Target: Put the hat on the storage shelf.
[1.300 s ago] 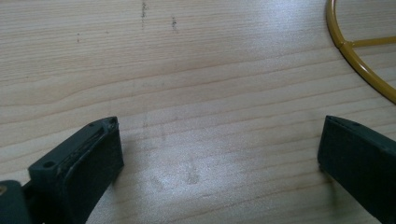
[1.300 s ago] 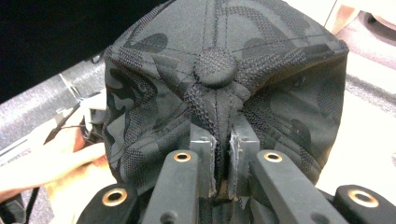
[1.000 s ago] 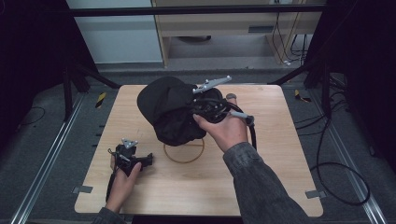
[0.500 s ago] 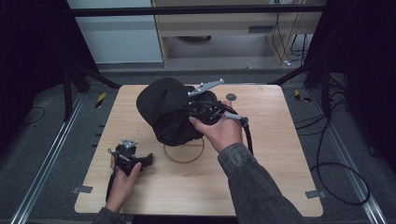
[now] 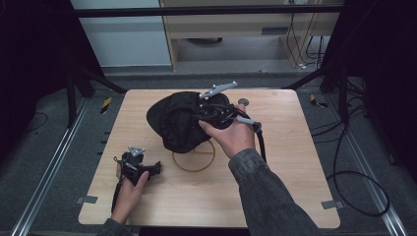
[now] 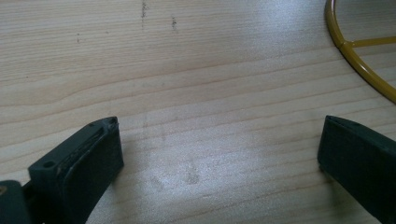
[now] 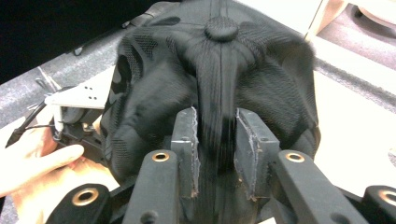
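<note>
My right gripper [image 7: 215, 154] has its jaws pinched on a fold of the black cap [image 5: 179, 120] — the cap sits bunched over the far middle of the wooden table [image 5: 295, 172], partly covering a yellow wire ring [image 5: 194, 157]. My left gripper [image 6: 219, 154] rests low at the near left edge, jaws spread wide over bare wood — nothing between them.
</note>
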Motion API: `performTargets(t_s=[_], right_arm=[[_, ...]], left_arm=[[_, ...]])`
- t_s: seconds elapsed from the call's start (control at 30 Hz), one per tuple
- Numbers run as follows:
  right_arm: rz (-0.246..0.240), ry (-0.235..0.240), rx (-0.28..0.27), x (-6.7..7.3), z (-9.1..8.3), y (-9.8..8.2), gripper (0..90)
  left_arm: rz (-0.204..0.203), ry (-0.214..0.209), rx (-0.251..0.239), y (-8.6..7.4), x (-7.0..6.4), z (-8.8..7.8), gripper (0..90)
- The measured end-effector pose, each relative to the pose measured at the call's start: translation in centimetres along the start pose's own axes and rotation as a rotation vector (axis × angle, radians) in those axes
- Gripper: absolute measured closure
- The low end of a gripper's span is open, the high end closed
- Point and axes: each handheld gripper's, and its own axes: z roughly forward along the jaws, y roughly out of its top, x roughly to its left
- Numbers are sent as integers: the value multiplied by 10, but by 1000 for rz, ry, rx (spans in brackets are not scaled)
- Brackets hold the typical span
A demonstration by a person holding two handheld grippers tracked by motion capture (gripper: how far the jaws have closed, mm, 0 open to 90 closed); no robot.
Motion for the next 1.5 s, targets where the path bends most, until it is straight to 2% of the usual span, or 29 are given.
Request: performTargets(t_s=[0.33, 0.4, 0.67, 0.97, 1.2, 1.5], right_arm=[[12, -3, -11, -4, 1, 2, 658], [28, -1, -21, -6, -4, 1, 616], [53, 10, -44, -10, -21, 1, 580], [85, -10, -55, -25, -43, -4, 558], [93, -25, -49, -33, -52, -8, 530], [121, -72, -29, -51, -66, -21, 436]], left_arm=[[0, 0, -1, 0, 0, 0, 0], [0, -1, -1, 0, 0, 0, 0], [0, -1, -1, 0, 0, 0, 0], [3, -2, 2, 0, 0, 0, 0], [3, -2, 2, 0, 0, 0, 0], [3, -3, 0, 0, 0, 0, 0]])
